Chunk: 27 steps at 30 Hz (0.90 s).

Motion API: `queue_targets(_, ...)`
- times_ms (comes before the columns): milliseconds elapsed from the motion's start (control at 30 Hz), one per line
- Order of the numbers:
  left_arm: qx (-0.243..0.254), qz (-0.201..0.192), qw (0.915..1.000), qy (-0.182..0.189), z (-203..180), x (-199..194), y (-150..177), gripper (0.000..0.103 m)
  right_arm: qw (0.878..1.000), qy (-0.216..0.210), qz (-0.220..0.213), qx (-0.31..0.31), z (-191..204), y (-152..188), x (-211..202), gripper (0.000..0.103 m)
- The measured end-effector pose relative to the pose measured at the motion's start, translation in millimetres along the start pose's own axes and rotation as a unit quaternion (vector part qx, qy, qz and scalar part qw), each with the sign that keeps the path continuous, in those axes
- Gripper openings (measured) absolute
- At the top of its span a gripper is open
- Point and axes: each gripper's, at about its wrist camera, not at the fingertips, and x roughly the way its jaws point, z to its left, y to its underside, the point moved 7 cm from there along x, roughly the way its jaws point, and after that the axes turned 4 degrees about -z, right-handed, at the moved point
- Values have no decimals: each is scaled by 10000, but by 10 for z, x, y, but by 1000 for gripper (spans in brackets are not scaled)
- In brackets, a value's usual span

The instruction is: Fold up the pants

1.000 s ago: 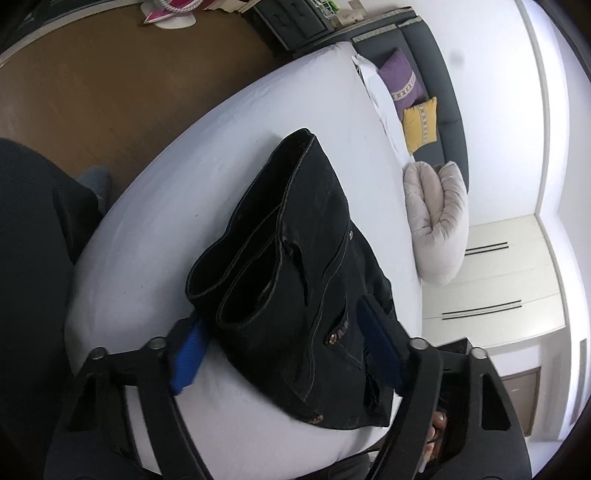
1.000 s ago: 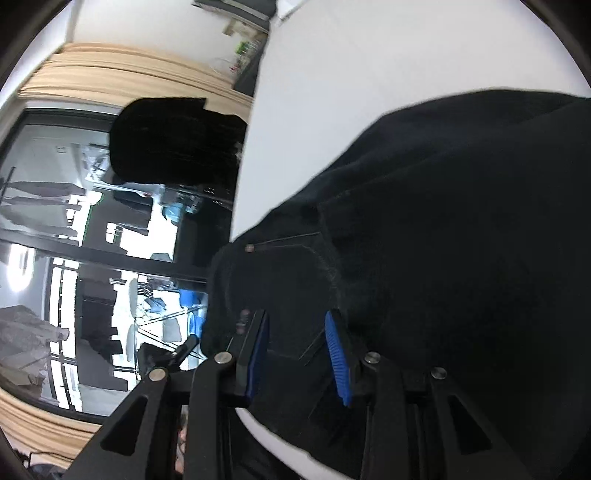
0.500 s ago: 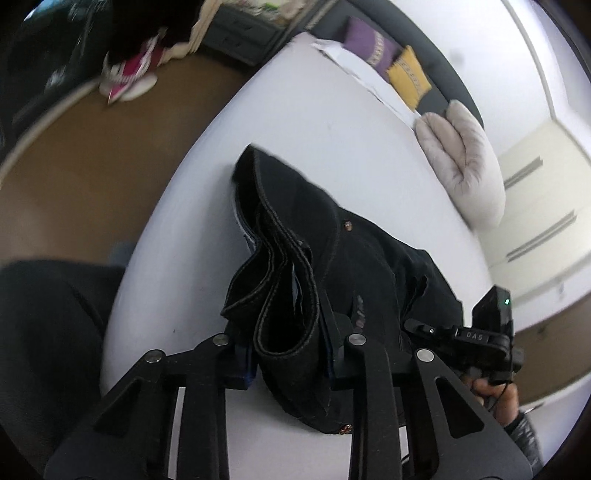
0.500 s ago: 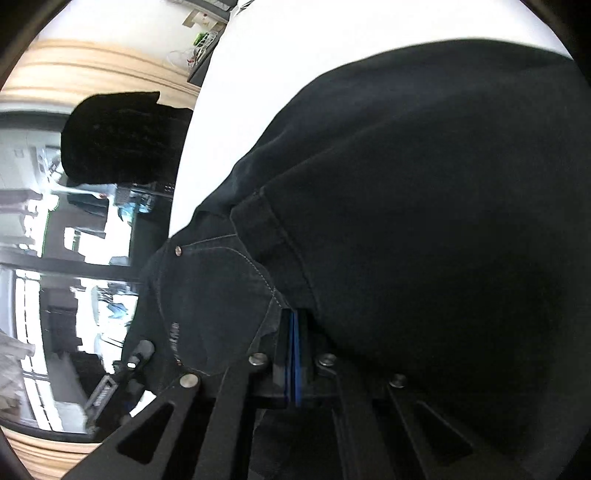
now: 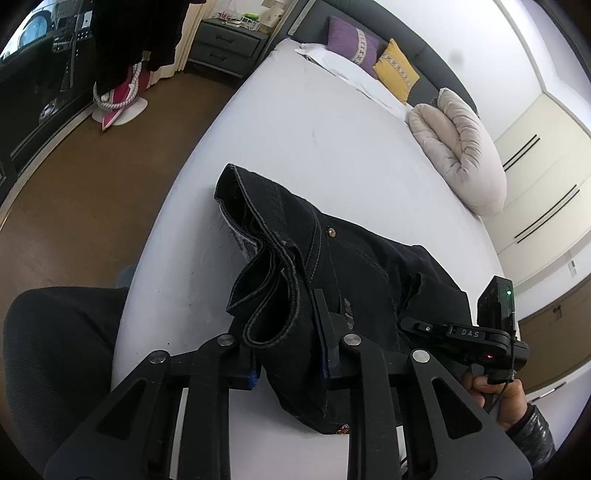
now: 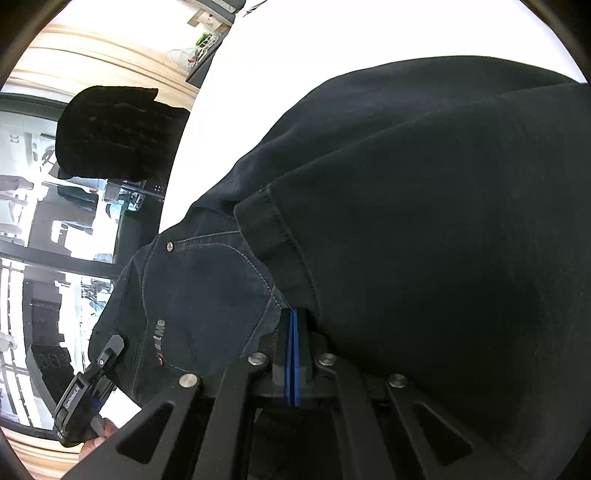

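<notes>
Lying bunched on the white bed [image 5: 314,122]: black pants [image 5: 332,266], hems doubled over. Left gripper [image 5: 288,365] clamping the stacked hems, jaws just narrowed; right gripper [image 6: 293,354] pinching shut at a fold's edge.

Bedroom. Large bed with white sheet [image 5: 314,122] and dark grey padded headboard [image 5: 436,61]. Against the headboard: purple cushion [image 5: 351,35], yellow cushion [image 5: 397,70], folded beige duvet [image 5: 461,147]. Dark grey two-drawer nightstand [image 5: 225,46] beside the bed. Brown wood floor [image 5: 92,177]. Cream wardrobe doors [image 5: 546,177]. Large dark-framed window [image 6: 55,277], daylight outside.
</notes>
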Motion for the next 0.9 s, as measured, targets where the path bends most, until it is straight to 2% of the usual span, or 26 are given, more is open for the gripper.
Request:
queue_targets(200, 133, -51, 9999, 36, -64, -56, -70, 20, 9999, -39, -102, -74, 41, 18, -131, 0)
queue_targets(233, 161, -58, 9998, 43, -82, -67, -82, 20, 9998, -77, -146, -91, 81, 19, -162, 11)
queue_targets(267, 181, -61, 9998, 50, -100, -77, -95, 20, 9997, -131, -212, -86, 108, 15, -212, 36)
queue_targets(300, 212, -65, 9997, 55, -126, -85, -105, 19, 9991, -193, -375, -58, 137, 0, -304, 51)
queue_targets(333, 260, -70, 9996, 61, -163, -92, -118, 19, 9985, -217, -495, -53, 148, -18, -365, 70)
queue_targets(367, 327, -74, 9994, 76, -213, -95, -126, 19, 9975, -250, -648, -105, 169, -41, -461, 71)
queue_targets(433, 510, -104, 9986, 113, -356, -111, -151, 19, 9968, -379, -688, -159, 195, -81, -606, 71)
queue_targets(633, 1274, -230, 9910, 326, -919, -112, -134, 18, 9946, -805, -507, -418, 354, -181, -903, 71)
queue_targets(800, 2027, -159, 9777, 519, -1410, -7, 125, 18, 9903, -1149, -331, -704, 614, -282, -1009, 80)
queue_targets(900, 2389, -111, 9694, 553, -1566, 48, 315, 18, 9878, -1177, -257, -989, 853, -316, -992, 87)
